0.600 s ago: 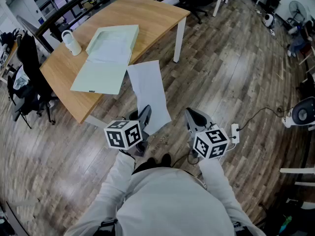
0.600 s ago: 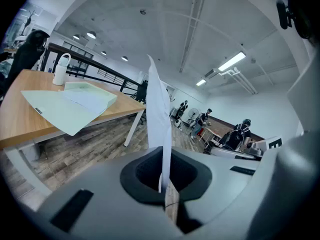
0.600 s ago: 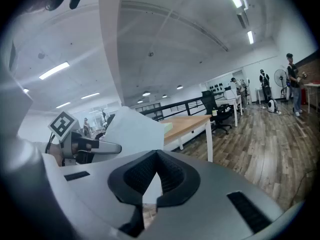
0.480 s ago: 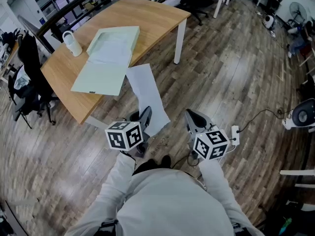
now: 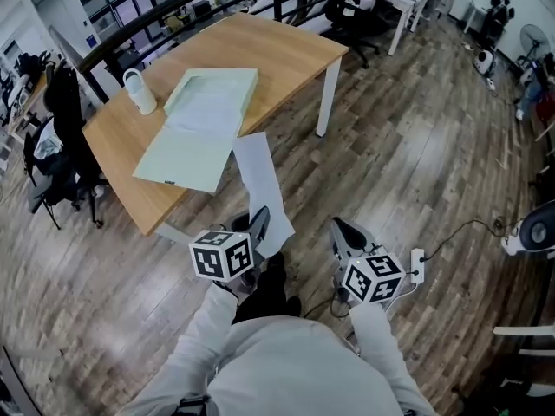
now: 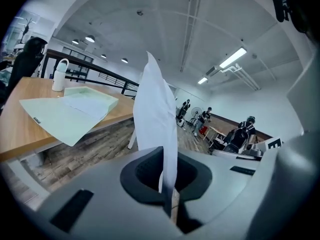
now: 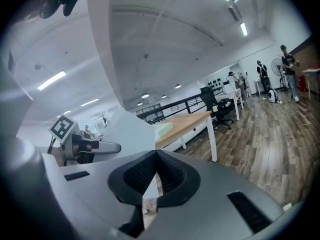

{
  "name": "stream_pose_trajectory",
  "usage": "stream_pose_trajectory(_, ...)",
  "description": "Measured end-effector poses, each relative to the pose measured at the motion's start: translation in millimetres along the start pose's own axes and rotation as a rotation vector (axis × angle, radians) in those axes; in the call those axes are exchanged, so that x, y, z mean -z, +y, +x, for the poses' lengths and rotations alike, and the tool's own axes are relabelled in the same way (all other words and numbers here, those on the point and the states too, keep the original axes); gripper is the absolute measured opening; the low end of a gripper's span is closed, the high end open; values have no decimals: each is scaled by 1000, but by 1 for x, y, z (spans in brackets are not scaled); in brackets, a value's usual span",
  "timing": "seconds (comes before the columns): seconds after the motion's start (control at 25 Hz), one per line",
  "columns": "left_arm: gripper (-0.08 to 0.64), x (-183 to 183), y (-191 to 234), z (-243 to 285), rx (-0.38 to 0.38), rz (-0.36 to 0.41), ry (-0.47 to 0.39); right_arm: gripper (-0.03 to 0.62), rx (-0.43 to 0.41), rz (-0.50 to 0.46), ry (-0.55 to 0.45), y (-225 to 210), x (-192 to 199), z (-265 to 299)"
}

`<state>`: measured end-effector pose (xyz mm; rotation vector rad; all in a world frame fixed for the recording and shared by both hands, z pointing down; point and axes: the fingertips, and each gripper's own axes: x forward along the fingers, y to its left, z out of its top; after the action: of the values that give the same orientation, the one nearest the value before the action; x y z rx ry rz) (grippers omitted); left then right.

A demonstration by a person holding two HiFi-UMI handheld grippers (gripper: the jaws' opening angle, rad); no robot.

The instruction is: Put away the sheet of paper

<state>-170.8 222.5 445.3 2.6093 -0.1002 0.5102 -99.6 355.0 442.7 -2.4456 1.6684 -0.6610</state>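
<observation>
- White mug [image 5: 139,91] stands at the 10 o'clock end of the counter [image 5: 277,46].
- Pale green folder [image 5: 199,128] lies open on the counter, at 4 o'clock from the mug.
- Sheet of paper [image 5: 260,180] is off the counter and in the air. Its near edge is pinched in the left tool [image 5: 258,224], and it runs from there toward 12 o'clock, with its far end close to the folder's corner.
- Left tool's jaws are clamped on the sheet, which rises between them.
- Right tool [image 5: 345,232] sits at 3 o'clock of the left, with its jaws together and gripping nothing, clear of the sheet.
</observation>
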Motion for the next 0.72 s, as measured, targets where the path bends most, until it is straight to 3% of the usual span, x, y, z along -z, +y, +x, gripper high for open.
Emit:
stream_pose_trajectory(0.4,17,-54,51,82,15,-20,7,26,30,28,13,-49,-32,81)
stream_pose_trajectory(0.72,17,-133,99,149,64,-42,7,26,22,62,31,-77,-84,189)
